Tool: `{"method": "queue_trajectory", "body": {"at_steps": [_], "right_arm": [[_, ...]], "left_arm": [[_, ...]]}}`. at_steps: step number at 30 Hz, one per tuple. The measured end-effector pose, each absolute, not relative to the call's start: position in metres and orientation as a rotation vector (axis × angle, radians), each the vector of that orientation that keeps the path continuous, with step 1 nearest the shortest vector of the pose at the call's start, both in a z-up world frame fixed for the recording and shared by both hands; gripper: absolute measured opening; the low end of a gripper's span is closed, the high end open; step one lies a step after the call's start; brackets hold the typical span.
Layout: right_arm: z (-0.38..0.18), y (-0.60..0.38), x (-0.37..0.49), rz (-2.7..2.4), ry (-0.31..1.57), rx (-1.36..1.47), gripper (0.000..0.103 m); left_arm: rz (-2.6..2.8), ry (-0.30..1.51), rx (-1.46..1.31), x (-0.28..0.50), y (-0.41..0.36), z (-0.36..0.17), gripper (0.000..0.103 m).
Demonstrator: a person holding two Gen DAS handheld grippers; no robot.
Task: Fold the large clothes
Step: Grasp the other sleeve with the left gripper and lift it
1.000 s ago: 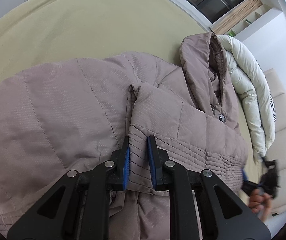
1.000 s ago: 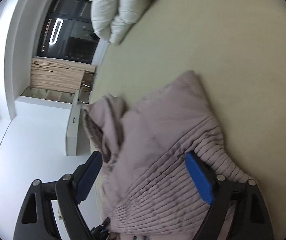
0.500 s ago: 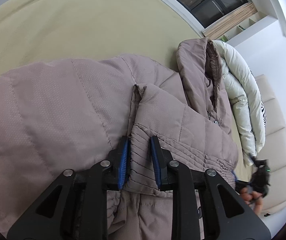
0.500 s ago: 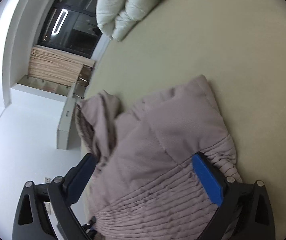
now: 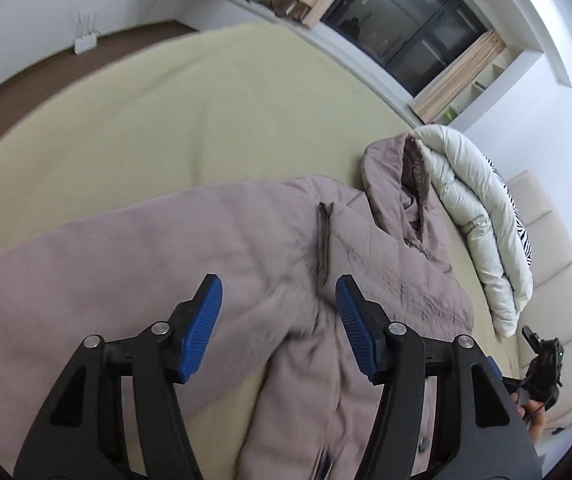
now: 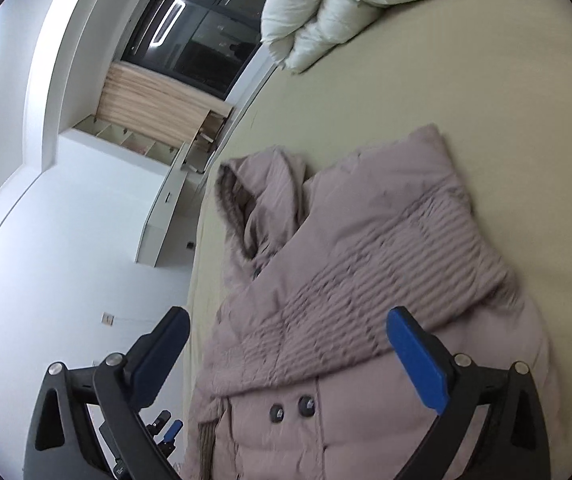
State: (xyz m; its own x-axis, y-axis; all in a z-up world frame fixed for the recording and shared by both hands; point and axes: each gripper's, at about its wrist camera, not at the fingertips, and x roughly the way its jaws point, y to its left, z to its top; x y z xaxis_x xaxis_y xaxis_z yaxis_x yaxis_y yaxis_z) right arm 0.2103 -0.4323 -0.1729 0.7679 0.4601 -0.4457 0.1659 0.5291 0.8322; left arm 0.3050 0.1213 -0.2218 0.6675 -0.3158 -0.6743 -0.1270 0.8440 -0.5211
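Here both claws tilt down over the mauve coat (image 5: 254, 240) on the bed (image 5: 166, 120): left claw (image 5: 278, 308) opening, right claw (image 6: 286, 340) spread wide, neither gripping anything.

1. A bed (image 5: 134, 120) with a pale yellow-beige sheet carries everything.
2. A mauve padded coat (image 6: 366, 280) lies spread on it.
3. A white duvet (image 5: 470, 200) lies bunched just beyond the coat's hood.

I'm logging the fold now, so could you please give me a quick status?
Left gripper opening, nothing between pads. Right gripper open, empty. Mauve padded coat lies on the bed, sleeve folded over. White duvet alongside, clear.
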Motion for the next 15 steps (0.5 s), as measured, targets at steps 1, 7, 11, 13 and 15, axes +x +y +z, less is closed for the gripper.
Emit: {"method": "queue_trajectory", "body": {"at_steps": [1, 7, 11, 13, 15], "right_arm": [[-0.172, -0.417, 0.203, 0.229, 0.721, 1.012, 0.101], [-0.168, -0.329, 0.159, 0.378, 0.806, 0.967, 0.101], [-0.169, -0.296, 0.140, 0.420, 0.844, 0.979, 0.101], [-0.170, -0.290, 0.132, 0.420, 0.855, 0.994, 0.101], [-0.168, -0.287, 0.125, 0.419, 0.857, 1.001, 0.101]], "left_arm": [[-0.104, 0.833, -0.591, 0.284, 0.128, -0.220, 0.059], [0.070, 0.779, -0.830, 0.141, 0.191, -0.246, 0.069], [0.212, 0.771, -0.984, 0.094, 0.230, -0.273, 0.074], [0.242, 0.758, -1.058, 0.087, 0.243, -0.284, 0.074], [0.271, 0.747, -1.115, 0.084, 0.251, -0.292, 0.074]]}}
